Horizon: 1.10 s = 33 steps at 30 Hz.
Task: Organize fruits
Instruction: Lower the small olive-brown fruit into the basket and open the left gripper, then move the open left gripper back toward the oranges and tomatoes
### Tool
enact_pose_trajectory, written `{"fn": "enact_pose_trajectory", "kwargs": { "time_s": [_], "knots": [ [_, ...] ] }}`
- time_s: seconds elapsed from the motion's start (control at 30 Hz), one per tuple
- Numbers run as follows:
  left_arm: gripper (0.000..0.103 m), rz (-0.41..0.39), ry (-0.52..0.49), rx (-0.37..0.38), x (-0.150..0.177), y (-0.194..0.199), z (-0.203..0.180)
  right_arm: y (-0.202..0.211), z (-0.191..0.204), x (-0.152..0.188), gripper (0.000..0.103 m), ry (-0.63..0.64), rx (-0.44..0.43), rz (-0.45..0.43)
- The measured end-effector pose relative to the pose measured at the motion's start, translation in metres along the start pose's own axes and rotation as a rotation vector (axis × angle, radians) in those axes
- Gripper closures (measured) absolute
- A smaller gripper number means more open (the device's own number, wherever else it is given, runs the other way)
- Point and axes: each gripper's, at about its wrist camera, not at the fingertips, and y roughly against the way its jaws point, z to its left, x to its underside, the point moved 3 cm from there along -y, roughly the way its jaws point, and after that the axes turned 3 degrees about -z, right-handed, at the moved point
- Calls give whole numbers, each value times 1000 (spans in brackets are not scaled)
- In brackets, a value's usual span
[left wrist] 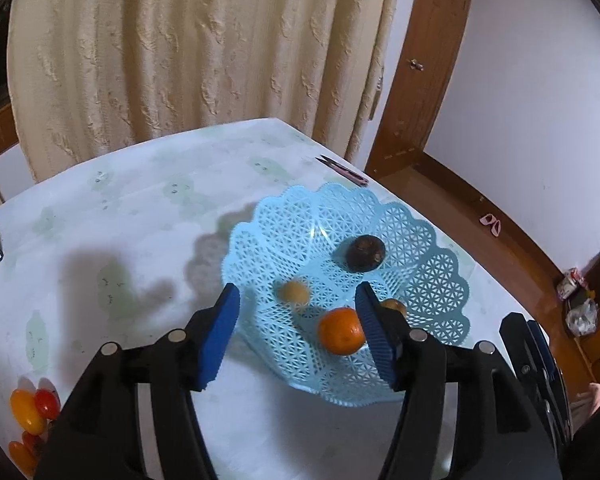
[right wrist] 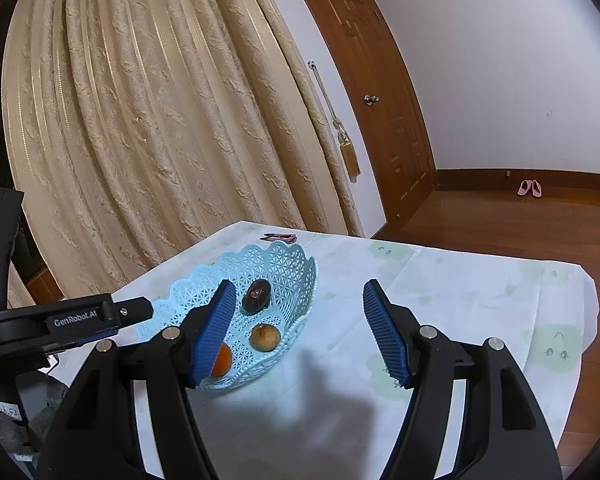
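Here the bench carries a blue basket near its far right corner, holding an orange, a dark fruit and brownish fruits. Small tomatoes sit at the near left edge. Left tongs and right tongs gape, empty.

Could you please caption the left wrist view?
Open left tool above blue basket holding an orange and a dark fruit.

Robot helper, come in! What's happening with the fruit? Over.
Both tongs open, left tongs over blue basket, right tongs empty beside it. Orange in basket. Small tomatoes waiting on table. Nothing blocking.
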Motion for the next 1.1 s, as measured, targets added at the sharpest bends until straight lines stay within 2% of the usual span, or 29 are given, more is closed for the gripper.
{"fn": "enact_pose_trajectory", "kwargs": {
  "time_s": [0.3,0.6,0.87,1.1],
  "knots": [
    [31,-31,27,-54,-5,21,23,0,1,0,35,1,4,-4],
    [31,-66,24,-125,-3,51,47,2,1,-1,32,-3,13,-14],
    [26,-130,23,-203,0,94,78,4,1,-1,32,-5,25,-20],
    [25,-158,68,-255,7,124,112,4,2,0,32,0,31,-24]
  ]
}}
